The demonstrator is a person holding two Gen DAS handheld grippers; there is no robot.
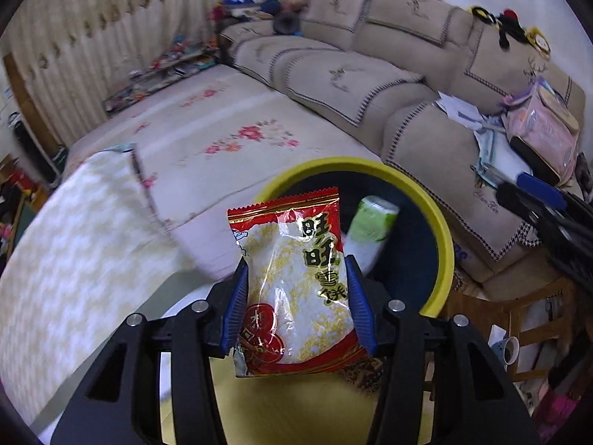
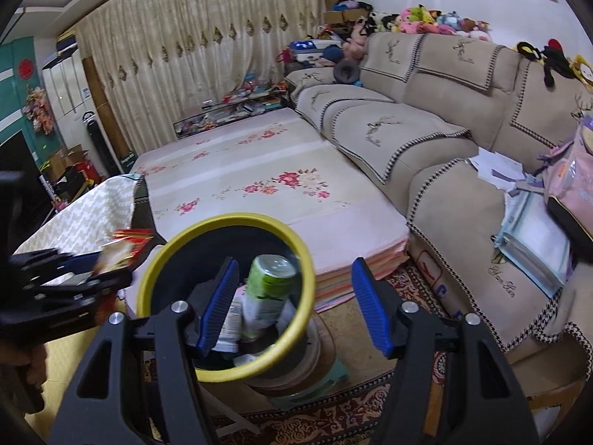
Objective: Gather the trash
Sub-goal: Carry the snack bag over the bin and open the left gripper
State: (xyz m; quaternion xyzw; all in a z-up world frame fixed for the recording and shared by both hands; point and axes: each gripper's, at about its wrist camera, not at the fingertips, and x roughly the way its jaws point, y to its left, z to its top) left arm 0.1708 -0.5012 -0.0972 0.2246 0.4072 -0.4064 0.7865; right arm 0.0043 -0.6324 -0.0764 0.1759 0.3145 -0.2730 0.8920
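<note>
Left gripper (image 1: 296, 296): a red-and-white snack packet (image 1: 292, 285) is clamped upright between the blue pads (image 1: 237, 307), held just short of the yellow-rimmed bin (image 1: 443, 237). Right gripper (image 2: 292, 304): jaws are spread wide, nothing is held, and it is positioned above the bin (image 2: 148, 278). A green can (image 2: 268, 282) is seen lying inside the bin. A sofa (image 2: 426, 141) is seen behind.

Both wrist cams look down, close over the yellow-rimmed bin (image 1: 443, 230) (image 2: 148, 278); shared: bin, sofa (image 1: 355, 85) (image 2: 426, 137) beyond
</note>
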